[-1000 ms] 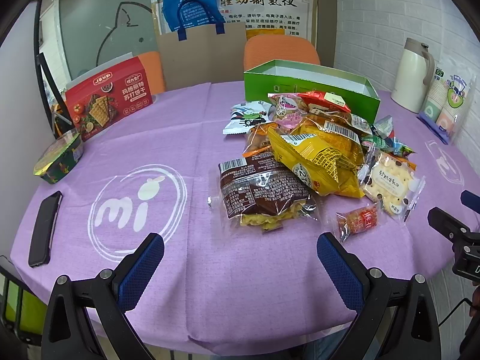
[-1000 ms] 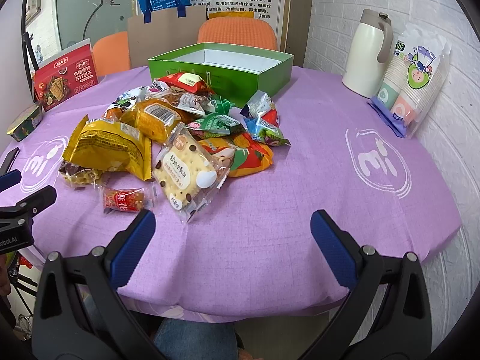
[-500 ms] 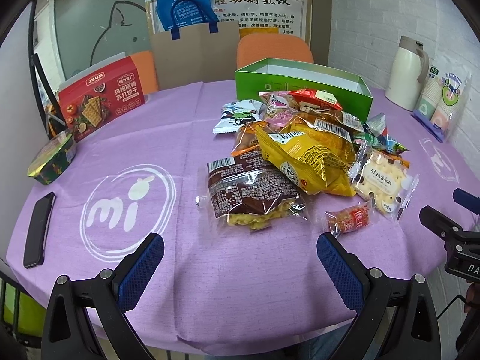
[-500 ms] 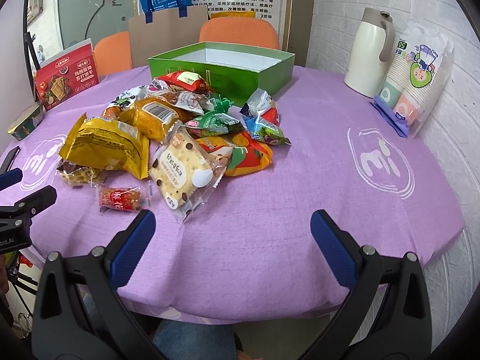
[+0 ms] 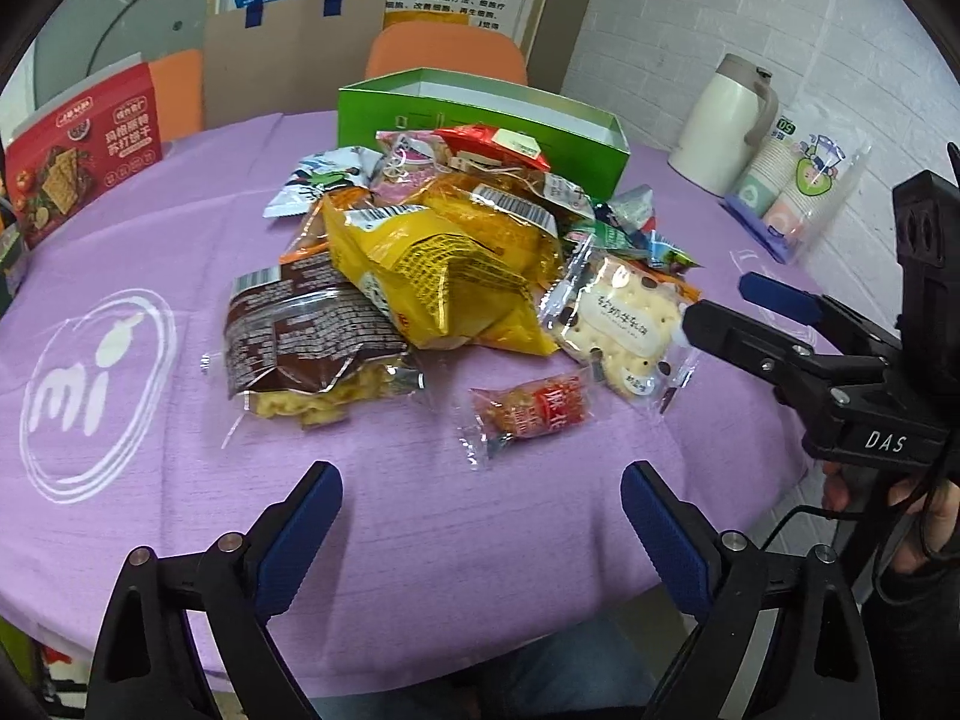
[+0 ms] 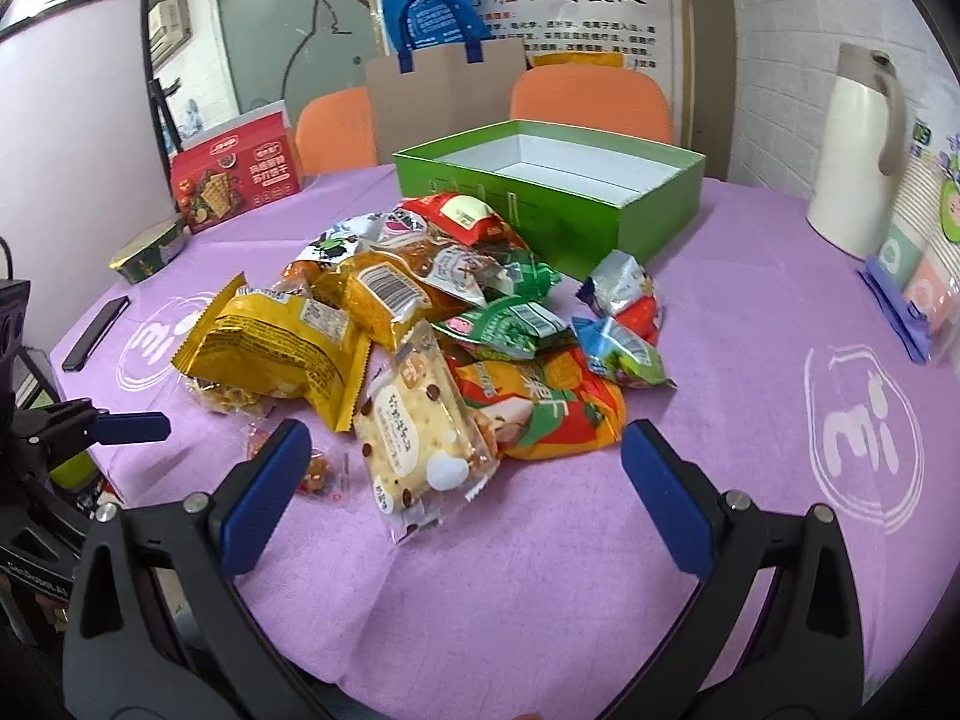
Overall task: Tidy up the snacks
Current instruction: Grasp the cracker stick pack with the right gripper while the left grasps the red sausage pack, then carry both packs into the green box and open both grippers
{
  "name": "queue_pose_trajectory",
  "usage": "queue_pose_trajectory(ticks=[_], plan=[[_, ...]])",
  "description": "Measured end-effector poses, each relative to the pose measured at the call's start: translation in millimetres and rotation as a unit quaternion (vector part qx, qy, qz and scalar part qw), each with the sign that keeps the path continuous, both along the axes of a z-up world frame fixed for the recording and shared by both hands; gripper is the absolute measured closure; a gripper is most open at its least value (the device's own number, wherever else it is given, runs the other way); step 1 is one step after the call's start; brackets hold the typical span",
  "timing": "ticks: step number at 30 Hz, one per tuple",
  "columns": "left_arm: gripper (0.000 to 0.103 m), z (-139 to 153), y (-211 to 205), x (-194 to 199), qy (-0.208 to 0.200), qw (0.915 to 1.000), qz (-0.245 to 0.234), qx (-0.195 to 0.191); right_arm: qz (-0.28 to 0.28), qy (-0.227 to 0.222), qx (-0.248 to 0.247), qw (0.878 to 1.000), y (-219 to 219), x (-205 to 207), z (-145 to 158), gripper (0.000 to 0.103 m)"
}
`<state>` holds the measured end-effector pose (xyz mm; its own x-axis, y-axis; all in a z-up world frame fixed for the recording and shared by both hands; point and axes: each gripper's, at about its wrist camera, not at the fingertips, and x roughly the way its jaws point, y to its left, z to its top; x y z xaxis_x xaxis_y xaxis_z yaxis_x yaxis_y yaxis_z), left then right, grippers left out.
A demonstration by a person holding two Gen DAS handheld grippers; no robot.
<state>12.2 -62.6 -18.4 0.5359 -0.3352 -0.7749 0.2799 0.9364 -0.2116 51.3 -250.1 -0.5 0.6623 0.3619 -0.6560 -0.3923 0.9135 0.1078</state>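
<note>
A heap of snack packets lies mid-table: a yellow bag (image 5: 432, 276), a brown bag (image 5: 300, 336), a small red packet (image 5: 528, 411) and a white cracker pack (image 5: 618, 321) (image 6: 414, 432). Behind the heap stands an open green box (image 5: 480, 120) (image 6: 558, 180), its inside bare. My left gripper (image 5: 480, 516) is open above the near cloth, short of the small red packet. My right gripper (image 6: 462, 480) is open, its fingers either side of the cracker pack's near end, not closed on it. The right gripper also shows at the right in the left wrist view.
A round table with a purple cloth (image 5: 420, 540) carries a red cracker box (image 5: 78, 150), a white thermos (image 5: 726, 126) (image 6: 858, 162), a sleeve of paper cups (image 5: 792, 192), a phone (image 6: 96, 333) and a small tin (image 6: 150, 252). Orange chairs (image 6: 588, 102) and a paper bag (image 6: 444, 90) stand behind.
Both grippers have moved forward toward the snack heap; the left one swung right. The right gripper now reaches the cracker pack. Both stay open.
</note>
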Motion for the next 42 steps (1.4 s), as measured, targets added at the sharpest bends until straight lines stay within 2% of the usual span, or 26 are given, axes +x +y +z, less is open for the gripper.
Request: queue_pose_trajectory(ticks=[3,4,6,7,8,11,14,18,19,20,23,24,26,29,30,32,34,38,42], plan=[[0.013,-4.2,-6.9,9.1,0.007,0.9999,0.002,-0.008,0.037,0.011,0.003,0.999,12.4,9.3,-3.8,0.001],[0.019,-5.6,-9.3,12.7,0.011,0.9999,0.001,-0.010,0.046,0.012,0.000,0.999,16.7,11.5,-5.6,0.004],[0.031,-8.7,-13.5,18.0,0.016,0.9998,-0.005,-0.011,0.052,0.017,-0.013,0.998,22.0,14.4,-11.0,0.024],[0.040,-10.5,-15.5,20.3,0.018,0.9998,-0.010,-0.006,0.053,0.023,-0.018,0.998,22.4,15.2,-13.6,0.036],[0.045,-11.9,-18.1,22.2,0.020,0.9997,-0.016,0.000,0.057,0.028,-0.017,0.998,20.7,14.0,-15.7,0.044],[0.045,-12.1,-23.5,25.4,0.011,0.9996,-0.025,0.011,0.055,0.035,-0.009,0.998,15.1,15.3,-16.3,0.058],[0.045,-11.4,-24.7,30.7,0.015,0.9992,-0.037,-0.005,0.055,0.047,0.006,0.997,10.0,20.0,-17.0,0.059],[0.045,-12.7,-32.1,39.0,0.011,0.9976,-0.067,-0.015,0.062,0.047,-0.020,0.997,21.0,21.0,-20.5,0.060],[0.048,-12.2,-33.9,39.2,0.009,0.9970,-0.076,-0.006,0.061,0.044,-0.027,0.997,22.1,18.6,-19.0,0.071],[0.052,-11.2,-34.1,38.9,0.009,0.9965,-0.084,-0.003,0.056,0.038,-0.030,0.997,21.0,15.7,-16.2,0.076],[0.052,-9.9,-32.3,37.2,0.010,0.9958,-0.090,-0.012,0.064,0.057,0.003,0.996,13.3,15.2,-13.8,0.080],[0.051,-10.2,-32.2,37.1,0.008,0.9957,-0.091,-0.018,0.065,0.064,0.004,0.996,13.2,16.7,-15.8,0.080],[0.038,-12.7,-33.8,38.7,0.015,0.9952,-0.091,-0.031,0.064,0.069,-0.003,0.996,15.8,18.2,-20.4,0.075],[0.035,-13.3,-40.4,39.2,0.005,0.9941,-0.103,-0.034,0.056,0.072,-0.001,0.996,16.4,18.9,-20.4,0.075],[0.036,-13.7,-43.6,39.1,-0.001,0.9937,-0.109,-0.027,0.053,0.073,0.001,0.996,16.1,18.4,-19.9,0.076],[0.054,-13.2,-49.7,36.9,-0.009,0.9925,-0.122,-0.006,0.052,0.065,0.006,0.996,16.3,14.2,-15.8,0.083],[0.055,-12.2,-51.2,36.3,-0.009,0.9927,-0.120,-0.004,0.046,0.047,0.005,0.998,17.0,8.4,-7.3,0.089],[0.059,-9.9,-42.1,35.1,-0.004,0.9944,-0.104,-0.015,0.033,0.015,-0.004,0.999,15.2,1.9,11.0,0.089],[0.059,14.0,-27.2,28.3,-0.023,0.9944,-0.094,-0.042,0.030,-0.008,0.007,0.999,12.6,-0.2,29.5,0.089]])
